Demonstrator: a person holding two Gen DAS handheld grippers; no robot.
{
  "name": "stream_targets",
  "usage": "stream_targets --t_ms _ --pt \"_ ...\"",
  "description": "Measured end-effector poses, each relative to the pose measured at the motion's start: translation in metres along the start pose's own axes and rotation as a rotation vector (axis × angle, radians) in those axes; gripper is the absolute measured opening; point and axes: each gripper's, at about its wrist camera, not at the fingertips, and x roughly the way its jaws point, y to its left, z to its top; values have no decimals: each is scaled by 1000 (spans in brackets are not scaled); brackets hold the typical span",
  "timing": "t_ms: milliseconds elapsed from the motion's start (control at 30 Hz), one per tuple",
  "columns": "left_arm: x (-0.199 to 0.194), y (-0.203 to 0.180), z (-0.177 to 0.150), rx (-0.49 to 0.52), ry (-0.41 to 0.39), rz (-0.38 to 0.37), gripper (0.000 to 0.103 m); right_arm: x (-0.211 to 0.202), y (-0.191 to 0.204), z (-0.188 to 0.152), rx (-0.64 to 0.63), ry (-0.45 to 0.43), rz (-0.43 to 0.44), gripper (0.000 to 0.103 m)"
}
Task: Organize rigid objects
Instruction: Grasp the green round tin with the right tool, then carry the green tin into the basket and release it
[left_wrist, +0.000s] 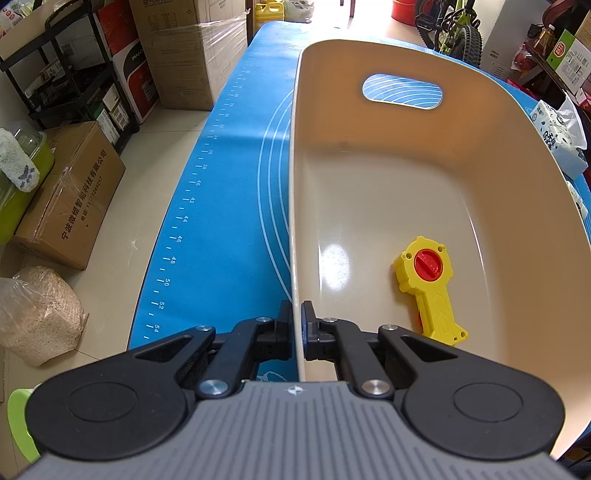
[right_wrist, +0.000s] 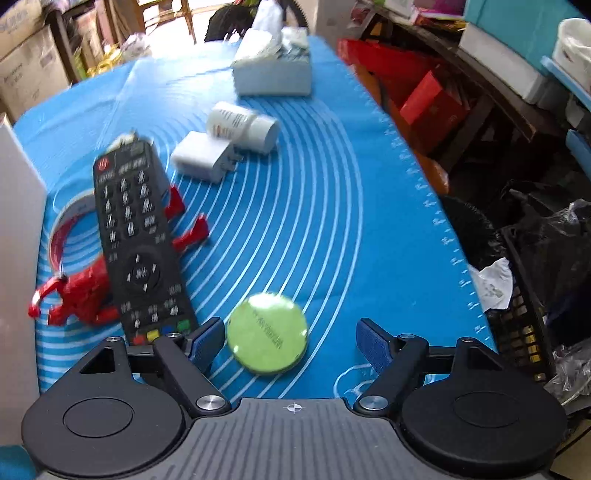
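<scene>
My left gripper (left_wrist: 297, 314) is shut on the near left rim of a beige plastic basin (left_wrist: 388, 192) that stands on the blue mat. A yellow toy with a red dial (left_wrist: 428, 284) lies on the basin's floor at the right. In the right wrist view my right gripper (right_wrist: 291, 341) hangs open just over the mat, with a round green tin (right_wrist: 267, 333) lying between its fingers, closer to the left one; no pad touches it. A black remote control (right_wrist: 138, 243) lies to the left, partly over a red toy (right_wrist: 86, 288) and a tape roll (right_wrist: 68, 218).
A white charger block (right_wrist: 201, 157), a white bottle on its side (right_wrist: 243, 125) and a tissue box (right_wrist: 273, 70) lie farther back on the blue mat (right_wrist: 351, 206). The basin's white wall (right_wrist: 18, 236) borders the left. A black crate (right_wrist: 528, 306) sits past the mat's right edge.
</scene>
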Motion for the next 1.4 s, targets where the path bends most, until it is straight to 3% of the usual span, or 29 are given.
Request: stream_targets --t_ms 133,267,333,467,867,1167,1400 --pt "0 0 0 0 0 0 8 2 0 0 -4 -1 7 76" --pt "0 0 0 2 0 2 8 2 2 1 -6 -7 41 58" --pt "0 1 0 1 0 1 8 1 2 1 -6 -7 52 54" --pt "0 1 0 1 0 1 8 -3 0 2 11 -22 51 54" --pt "0 1 -1 0 0 2 8 -64 5 11 51 -274 55 54" --pt "0 1 0 -6 3 2 8 -110 47 16 -52 -453 105 54" --pt "0 0 0 -2 2 8 8 -128 98 24 -163 -516 196 54"
